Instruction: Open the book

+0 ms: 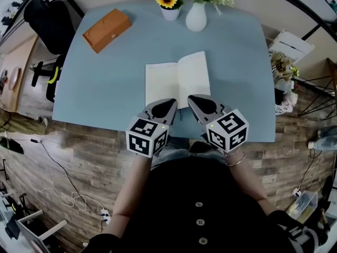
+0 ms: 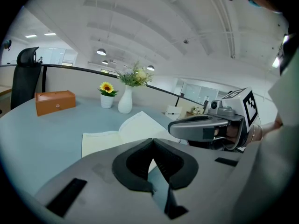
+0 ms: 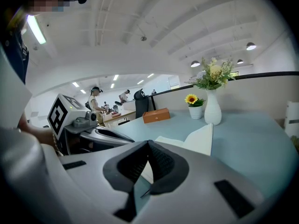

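Book [image 1: 177, 81] lies open on table [image 1: 84, 88] (right page lifted a bit). Left gripper [image 1: 172, 103] and right gripper [image 1: 190, 98] at book's near edge, both jaws pinched together, empty.

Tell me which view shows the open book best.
Head view: the book lies open on the table, both pages seen nearly whole from above. The left gripper view shows it at a shallow angle; the right gripper view shows mostly its raised right page.

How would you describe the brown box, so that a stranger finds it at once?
Look at the light blue table. At its far left corner, apart from the open book and the white vase, lies the box. It is the only orange-brown thing there, long and closed.
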Demonstrator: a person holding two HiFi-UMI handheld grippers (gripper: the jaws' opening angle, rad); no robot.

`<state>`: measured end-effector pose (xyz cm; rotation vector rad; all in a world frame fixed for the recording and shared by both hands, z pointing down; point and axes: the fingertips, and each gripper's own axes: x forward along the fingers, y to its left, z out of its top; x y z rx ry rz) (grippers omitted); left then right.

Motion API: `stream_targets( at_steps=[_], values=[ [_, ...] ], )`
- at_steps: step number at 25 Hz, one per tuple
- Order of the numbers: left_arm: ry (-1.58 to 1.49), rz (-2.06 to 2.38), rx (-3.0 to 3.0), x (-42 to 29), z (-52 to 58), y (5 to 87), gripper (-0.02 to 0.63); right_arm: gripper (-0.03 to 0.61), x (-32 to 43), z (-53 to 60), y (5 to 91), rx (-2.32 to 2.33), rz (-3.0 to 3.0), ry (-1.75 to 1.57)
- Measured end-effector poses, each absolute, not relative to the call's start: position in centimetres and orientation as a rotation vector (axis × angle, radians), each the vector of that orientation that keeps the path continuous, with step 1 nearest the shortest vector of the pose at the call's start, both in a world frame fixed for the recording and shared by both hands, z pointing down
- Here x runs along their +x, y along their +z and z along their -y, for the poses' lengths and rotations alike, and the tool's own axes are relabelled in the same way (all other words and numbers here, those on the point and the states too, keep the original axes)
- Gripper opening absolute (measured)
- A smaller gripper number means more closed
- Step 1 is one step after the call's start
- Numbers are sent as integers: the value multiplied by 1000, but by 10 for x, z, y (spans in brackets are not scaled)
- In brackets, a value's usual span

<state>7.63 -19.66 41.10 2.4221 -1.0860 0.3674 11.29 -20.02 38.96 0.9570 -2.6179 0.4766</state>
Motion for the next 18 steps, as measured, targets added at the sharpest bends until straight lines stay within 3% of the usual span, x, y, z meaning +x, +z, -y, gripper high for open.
stream_targets(
  at_steps=[18],
  values=[
    [388, 1052, 2391, 78, 197, 421, 12, 2, 114, 205, 400, 948, 2596, 489]
  ],
)
